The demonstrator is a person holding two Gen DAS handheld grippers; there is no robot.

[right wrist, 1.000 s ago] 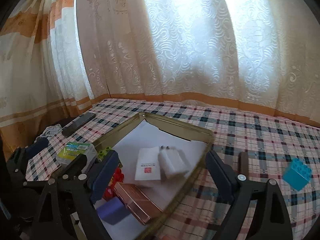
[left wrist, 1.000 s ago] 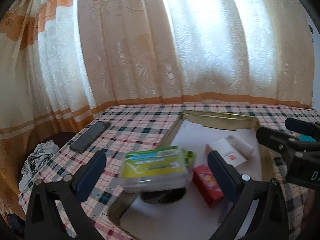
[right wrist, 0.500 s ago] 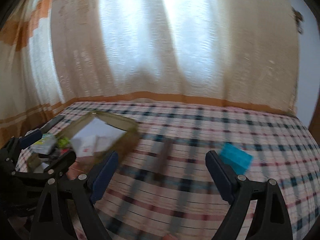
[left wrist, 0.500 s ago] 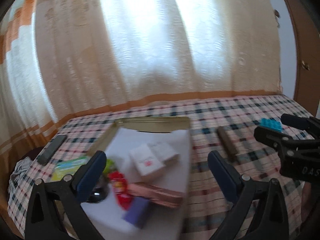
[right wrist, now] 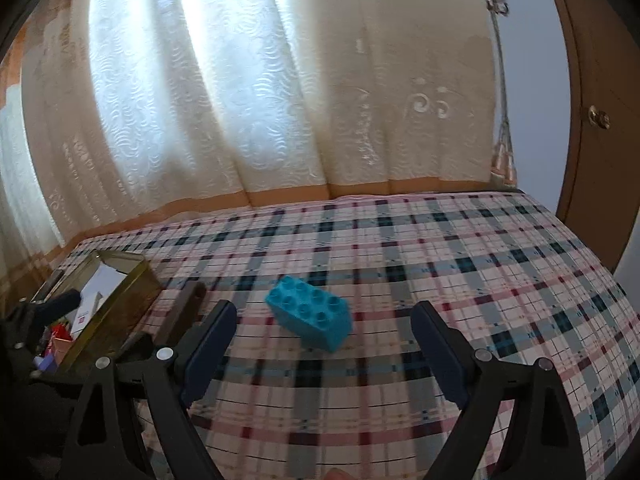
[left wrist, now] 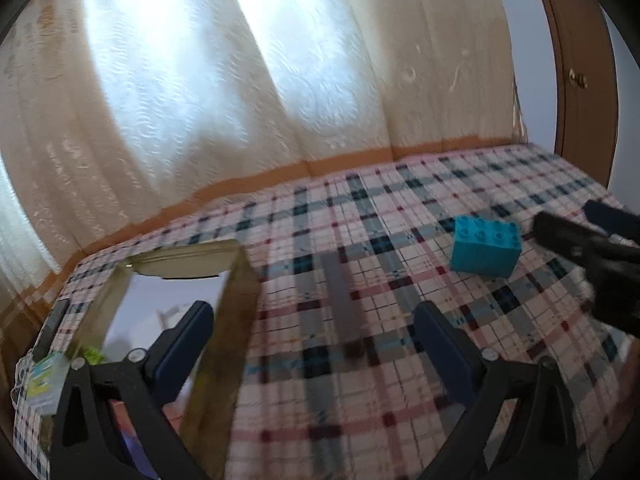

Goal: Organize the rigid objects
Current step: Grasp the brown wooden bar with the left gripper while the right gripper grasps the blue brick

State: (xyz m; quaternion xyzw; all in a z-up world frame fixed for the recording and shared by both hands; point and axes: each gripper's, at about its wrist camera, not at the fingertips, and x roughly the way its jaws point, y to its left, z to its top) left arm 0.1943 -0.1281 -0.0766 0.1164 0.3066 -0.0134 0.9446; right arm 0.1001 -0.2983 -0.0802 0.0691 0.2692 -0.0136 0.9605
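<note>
A teal toy brick (right wrist: pixel 309 320) lies on the plaid cloth just ahead of my open, empty right gripper (right wrist: pixel 324 350); it also shows in the left wrist view (left wrist: pixel 486 247). A dark brown flat bar (left wrist: pixel 340 304) lies between the brick and the gold tray (left wrist: pixel 236 320), and shows in the right wrist view (right wrist: pixel 182 312). My left gripper (left wrist: pixel 314 350) is open and empty, above the cloth next to the tray's right wall. The tray (right wrist: pixel 120 300) holds several small boxes, mostly hidden.
A dark phone (left wrist: pixel 50 330) and a clear box with a green-yellow label (left wrist: pixel 42 380) lie left of the tray. Curtains hang behind the table. A brown door (right wrist: pixel 600 120) stands at the right. The plaid cloth (right wrist: pixel 480 280) spreads to the right.
Both grippers have swung right, away from the tray. The teal brick now lies close in front of the right gripper. The left gripper has moved off the tray to the cloth beside it.
</note>
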